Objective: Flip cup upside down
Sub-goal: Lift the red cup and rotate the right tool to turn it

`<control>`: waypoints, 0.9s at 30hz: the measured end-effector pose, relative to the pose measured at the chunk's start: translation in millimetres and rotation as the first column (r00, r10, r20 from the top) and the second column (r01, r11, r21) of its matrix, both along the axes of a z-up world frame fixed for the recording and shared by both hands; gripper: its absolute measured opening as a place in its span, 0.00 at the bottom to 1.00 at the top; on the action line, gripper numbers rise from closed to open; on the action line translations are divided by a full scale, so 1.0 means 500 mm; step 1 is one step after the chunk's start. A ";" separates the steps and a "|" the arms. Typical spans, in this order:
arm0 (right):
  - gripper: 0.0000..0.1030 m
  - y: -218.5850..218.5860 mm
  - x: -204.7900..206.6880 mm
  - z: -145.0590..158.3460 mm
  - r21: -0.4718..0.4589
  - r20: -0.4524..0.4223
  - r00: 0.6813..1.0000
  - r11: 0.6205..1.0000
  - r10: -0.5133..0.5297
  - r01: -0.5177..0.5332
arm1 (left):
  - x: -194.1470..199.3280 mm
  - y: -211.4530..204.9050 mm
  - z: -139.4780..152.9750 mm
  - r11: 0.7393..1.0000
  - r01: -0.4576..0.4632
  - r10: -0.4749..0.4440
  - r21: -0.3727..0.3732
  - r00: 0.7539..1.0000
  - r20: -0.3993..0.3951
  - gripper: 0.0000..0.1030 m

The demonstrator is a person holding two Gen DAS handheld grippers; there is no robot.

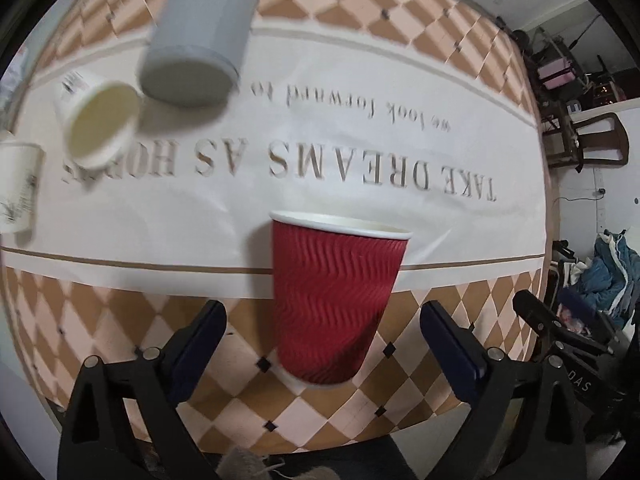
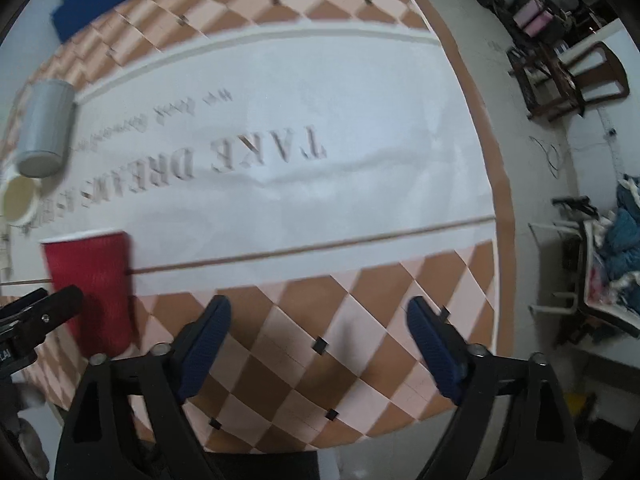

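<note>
Left gripper (image 1: 323, 326): bottom centre of left wrist view, jaws spread wide, holding nothing; dark blue pads (image 1: 452, 336) either side. Red cup (image 1: 338, 300): ribbed paper, upright, white rim up, standing on tablecloth (image 1: 360, 184) between the two fingers, touching neither; base over checkered border, rim over white band. Same cup in right wrist view at lower left (image 2: 94, 284), w/ tip of left gripper just beside it at frame edge. Right gripper (image 2: 319, 322): bottom centre of right wrist view, jaws also wide apart, empty, over checkered border, well apart from red cup. Mid frame: printed lettering "TAKE DREAMS AS..." seen inverted across white band. Far, upper left of left wrist view: white cup (image 1: 98, 120) on its side, mouth toward camera; grey cup (image 1: 200, 40) just beside it, tilted or lying, blurred, contact w/ white cup unclear. Second white cup (image 1: 18, 188) upright at left edge. Right edge: wooden chair (image 1: 588, 140), blue cloth pile (image 1: 616, 268) off table.
</note>
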State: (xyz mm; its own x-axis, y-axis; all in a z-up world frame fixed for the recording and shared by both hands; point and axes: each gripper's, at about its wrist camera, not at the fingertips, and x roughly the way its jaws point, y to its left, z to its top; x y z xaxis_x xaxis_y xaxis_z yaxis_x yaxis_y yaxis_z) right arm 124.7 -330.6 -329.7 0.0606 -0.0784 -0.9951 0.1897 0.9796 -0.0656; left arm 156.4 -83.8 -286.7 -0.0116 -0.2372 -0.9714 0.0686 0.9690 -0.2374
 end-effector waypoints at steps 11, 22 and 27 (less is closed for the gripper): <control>0.94 0.231 -0.001 0.124 -0.297 0.037 0.763 0.736 0.646 -0.608 | -0.101 0.176 0.091 0.958 -0.111 0.041 0.265 0.966 0.255 0.98; 0.74 0.459 -0.183 -0.044 -0.355 -0.546 -0.288 -0.529 0.786 -0.770 | -0.177 0.225 -0.084 0.928 -0.174 0.140 0.329 0.982 0.124 0.98; 0.74 0.435 -0.225 -0.127 -0.212 -0.695 -0.563 -0.876 0.447 -0.433 | -0.179 0.233 -0.117 0.921 -0.198 0.175 0.335 0.980 0.098 0.98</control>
State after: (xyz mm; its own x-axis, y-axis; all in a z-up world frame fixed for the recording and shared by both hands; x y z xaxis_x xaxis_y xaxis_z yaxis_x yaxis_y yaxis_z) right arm 12.2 -113.1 -393.3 0.6999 -0.0849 -0.7091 -0.4851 -0.7853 -0.3848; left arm 67.0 32.9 -345.1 0.0663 0.1175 -0.9909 -0.1170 0.9871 0.1093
